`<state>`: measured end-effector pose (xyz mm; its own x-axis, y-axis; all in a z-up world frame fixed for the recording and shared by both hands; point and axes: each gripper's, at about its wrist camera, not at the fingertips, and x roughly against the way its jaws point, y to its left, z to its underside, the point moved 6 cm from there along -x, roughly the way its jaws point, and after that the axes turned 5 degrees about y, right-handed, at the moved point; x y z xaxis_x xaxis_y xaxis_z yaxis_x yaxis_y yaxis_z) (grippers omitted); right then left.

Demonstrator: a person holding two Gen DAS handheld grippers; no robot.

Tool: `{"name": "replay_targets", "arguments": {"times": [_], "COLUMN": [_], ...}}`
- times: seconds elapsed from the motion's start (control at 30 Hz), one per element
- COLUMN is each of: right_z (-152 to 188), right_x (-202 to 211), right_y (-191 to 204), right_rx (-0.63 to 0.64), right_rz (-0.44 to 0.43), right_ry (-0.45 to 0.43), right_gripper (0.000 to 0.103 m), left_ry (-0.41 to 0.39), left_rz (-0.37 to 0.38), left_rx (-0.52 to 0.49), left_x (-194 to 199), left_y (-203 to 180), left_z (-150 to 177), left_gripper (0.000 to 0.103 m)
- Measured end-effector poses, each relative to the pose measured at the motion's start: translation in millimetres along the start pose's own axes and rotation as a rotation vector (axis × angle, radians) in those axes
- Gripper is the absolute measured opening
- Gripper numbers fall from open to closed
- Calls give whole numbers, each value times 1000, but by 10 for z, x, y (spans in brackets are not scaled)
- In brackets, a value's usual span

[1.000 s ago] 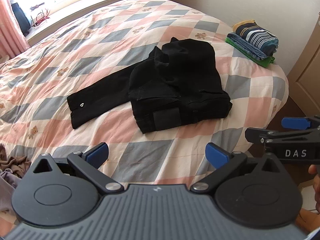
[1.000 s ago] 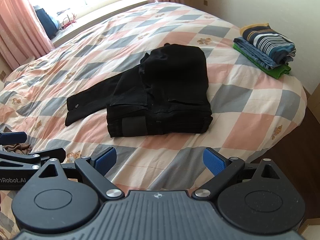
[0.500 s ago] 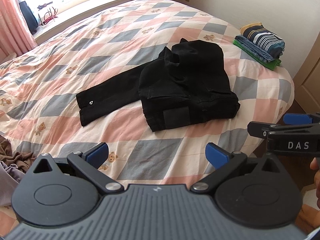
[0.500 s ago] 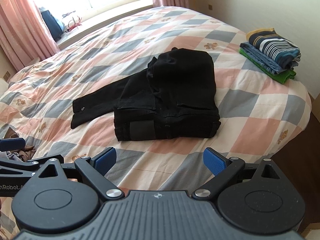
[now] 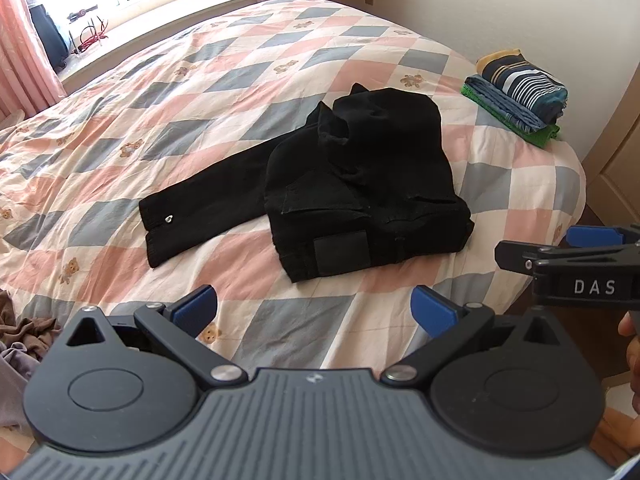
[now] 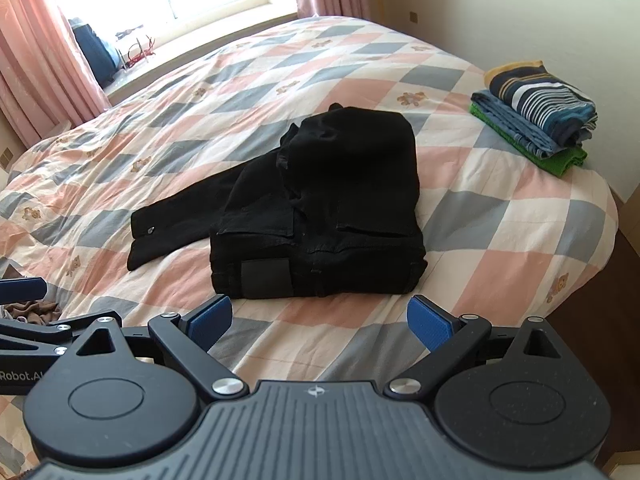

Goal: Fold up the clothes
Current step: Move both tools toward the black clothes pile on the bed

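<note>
Both grippers have drawn back from the bed [image 5: 248,80] over the last second, so the black trousers [image 5: 360,184] sit smaller and nearer frame centre. Left gripper [image 5: 314,312] holds its blue pads wide apart with nothing between them; right gripper [image 6: 320,322] is likewise spread wide and empty. Trousers lie folded on the checked quilt at 12 o'clock from both grippers, well apart from them, with one leg sticking out toward 9 o'clock and a small metal stud near its hem. A dark patch on the waistband shows no readable writing. "DAS" is printed in white on the right gripper's side at 3 o'clock in the left view; "Robot.AI", cut off at the frame edge, shows on the left gripper at 9 o'clock in the right view. A folded stack [image 6: 536,112], striped on top and green beneath, sits at 2 o'clock. Crumpled brown cloth [image 5: 28,328] at 9 o'clock is mostly cropped.
</note>
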<state>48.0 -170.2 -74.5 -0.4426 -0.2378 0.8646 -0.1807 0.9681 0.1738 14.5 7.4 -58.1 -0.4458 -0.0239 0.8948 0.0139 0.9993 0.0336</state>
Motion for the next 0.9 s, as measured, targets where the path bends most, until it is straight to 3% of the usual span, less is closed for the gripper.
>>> {"name": "replay_targets", "arguments": {"times": [0.9], "right_z": [-508], "right_x": [-573], "right_y": [-404], "right_rx": [24], "right_rz": [-5], "right_ry": [120], "right_gripper": [98], "left_ry": [140], "left_rz": [44], "left_rx": [34], "left_x": [-676], "left_y": [-222], "left_z": [-443], "left_gripper": [102]}}
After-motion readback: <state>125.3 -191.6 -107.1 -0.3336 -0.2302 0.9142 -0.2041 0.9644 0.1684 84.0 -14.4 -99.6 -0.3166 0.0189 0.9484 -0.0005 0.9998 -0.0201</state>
